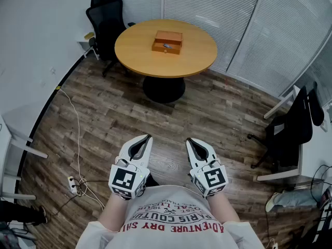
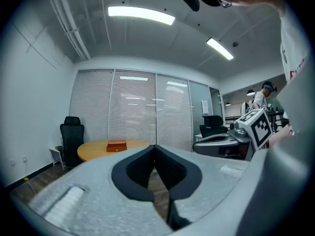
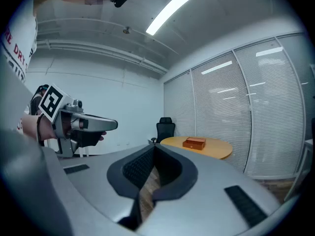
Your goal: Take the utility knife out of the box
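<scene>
Utility knife not made out for certain: a small grey mark showed on the front of the box [image 1: 167, 41], too small to tell whether it was the knife or a catch. Whether the lid was up could not be read either. The box, orange-brown wood, sat near the middle of the round table [image 1: 135, 53], top centre of the head view and small in the distance in both gripper views. A black office chair [image 1: 106, 14] stood at the table's upper-left edge, with white blinds behind. A wide stretch of plank floor [image 1: 171, 113] lay between table and person. A cable ran down the left side to a power strip [image 1: 72, 183] at lower left. The left gripper [image 1: 149, 137] and right gripper [image 1: 189, 140] were held side by side at bottom centre, close to the person's shirt and well apart from the table. Both were clenched tip to tip with nothing between the pads, and only floor showed through the hollow behind the tips. Judged step: the approach, with the reach not yet begun. Next move likely calls for walking up to the table, parting the jaws, checking the lid, and then finding the knife inside.
</scene>
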